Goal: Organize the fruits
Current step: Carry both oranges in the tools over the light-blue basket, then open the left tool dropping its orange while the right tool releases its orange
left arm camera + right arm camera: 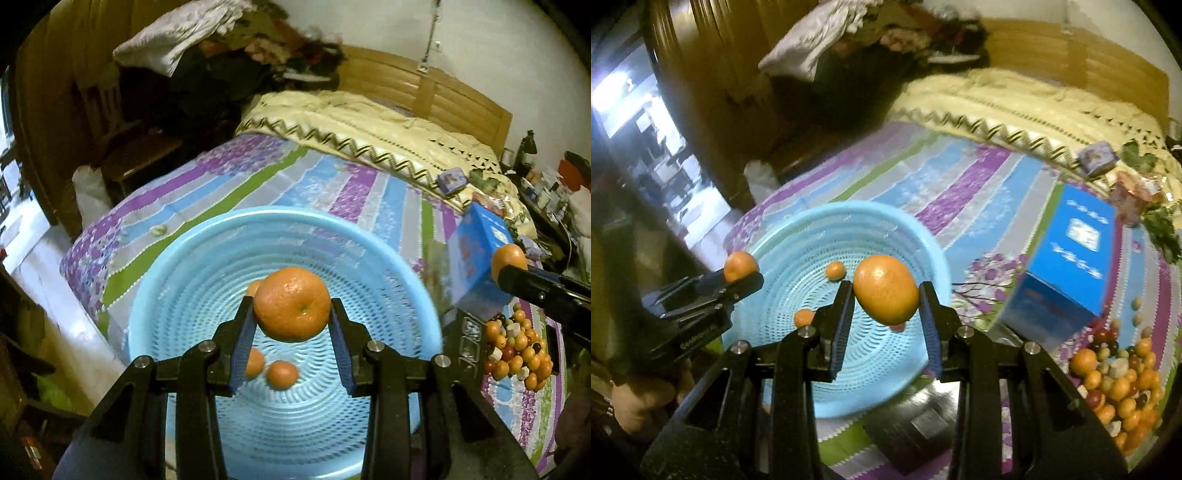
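Mandarins are in both of my grippers. In the left wrist view the left gripper has its jaws narrowed onto a round mandarin, blue pads pressing on either side, and it hangs over the light blue plastic basket that sits on the striped purple, blue and green bedsheet. Under it, on the perforated basket floor, I can see loose small mandarins, one partly hidden behind the left finger and another peeking out behind the held fruit. At the right edge of that view the right gripper comes in from the side with its own orange fruit at its tip. In the right wrist view the right gripper is clamped the same way on a second mandarin, somewhat oval from this angle, above the basket's right half. The left gripper shows at the left, carrying its fruit over the basket's left rim, with a hand below it. A blue cardboard box lies on the sheet to the right of the basket, and nearer me on the right is the heap of mixed fruits: oranges, dark red ones and pale pieces, well apart from the basket. A cream quilt with a zigzag border covers the far end of the bed.
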Available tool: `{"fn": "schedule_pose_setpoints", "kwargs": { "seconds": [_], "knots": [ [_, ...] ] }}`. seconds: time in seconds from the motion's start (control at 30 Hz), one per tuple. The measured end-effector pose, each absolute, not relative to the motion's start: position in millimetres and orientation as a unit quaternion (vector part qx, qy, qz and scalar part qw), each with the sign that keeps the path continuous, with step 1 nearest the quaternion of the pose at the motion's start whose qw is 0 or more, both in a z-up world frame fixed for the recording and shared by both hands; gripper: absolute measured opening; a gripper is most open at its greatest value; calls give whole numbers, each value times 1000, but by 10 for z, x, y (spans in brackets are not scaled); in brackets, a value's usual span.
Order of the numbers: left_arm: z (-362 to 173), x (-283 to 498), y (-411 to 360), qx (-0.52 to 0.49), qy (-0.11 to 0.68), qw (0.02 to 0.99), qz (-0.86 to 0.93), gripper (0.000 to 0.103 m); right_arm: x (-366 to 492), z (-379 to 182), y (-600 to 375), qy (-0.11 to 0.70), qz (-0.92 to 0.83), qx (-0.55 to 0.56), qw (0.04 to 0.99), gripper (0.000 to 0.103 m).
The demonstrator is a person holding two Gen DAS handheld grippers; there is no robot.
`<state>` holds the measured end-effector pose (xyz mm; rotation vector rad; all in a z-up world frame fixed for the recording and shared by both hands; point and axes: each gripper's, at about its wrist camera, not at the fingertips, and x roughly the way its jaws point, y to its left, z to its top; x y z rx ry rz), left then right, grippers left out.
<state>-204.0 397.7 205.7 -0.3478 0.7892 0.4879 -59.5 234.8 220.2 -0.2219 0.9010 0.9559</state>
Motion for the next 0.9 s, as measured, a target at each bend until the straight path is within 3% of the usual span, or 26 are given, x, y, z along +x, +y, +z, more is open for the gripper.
{"fn": "schedule_pose_setpoints", "kwargs": {
  "seconds": [0.33,0.9],
  "knots": [
    [1710,-1926,4439,-198,450,843,217,40,-477,1890,2735,495,437,-145,737,36],
    [1604,-1865,4542,-206,468,833,212,40,-483,1770,2855,515,437,-159,720,36]
  ]
}}
